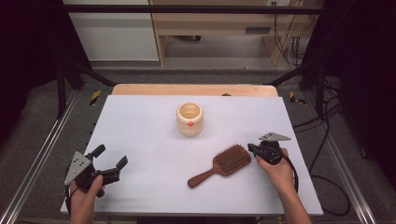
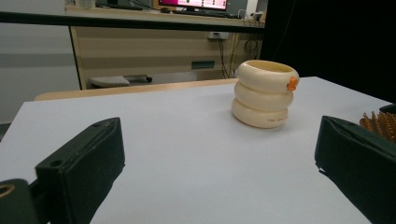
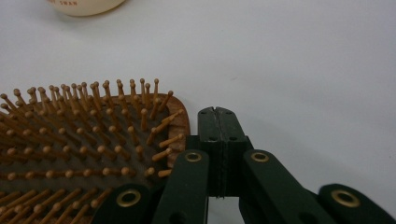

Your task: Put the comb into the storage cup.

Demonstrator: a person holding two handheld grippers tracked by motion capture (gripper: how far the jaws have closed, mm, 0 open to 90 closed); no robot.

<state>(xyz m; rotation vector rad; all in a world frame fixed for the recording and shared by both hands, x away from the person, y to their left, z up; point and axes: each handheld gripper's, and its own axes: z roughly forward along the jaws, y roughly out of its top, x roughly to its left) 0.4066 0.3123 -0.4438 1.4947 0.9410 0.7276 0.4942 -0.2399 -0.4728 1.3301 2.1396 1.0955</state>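
A wooden paddle hairbrush lies bristles up on the white table, its handle pointing toward the front left. A cream ringed cup with a small orange mark stands upright at mid-table. My right gripper is shut with nothing in it, its tips just beside the brush head's right edge; touching or not I cannot tell. In the right gripper view the jaws meet at the right gripper's tip. My left gripper rests at the front left, open and empty, facing the cup. Brush bristles show behind its right jaw.
The white table top sits on a wooden board, with metal frame rails at both sides. Cables trail on the floor at the right. A wooden cabinet stands beyond the far edge.
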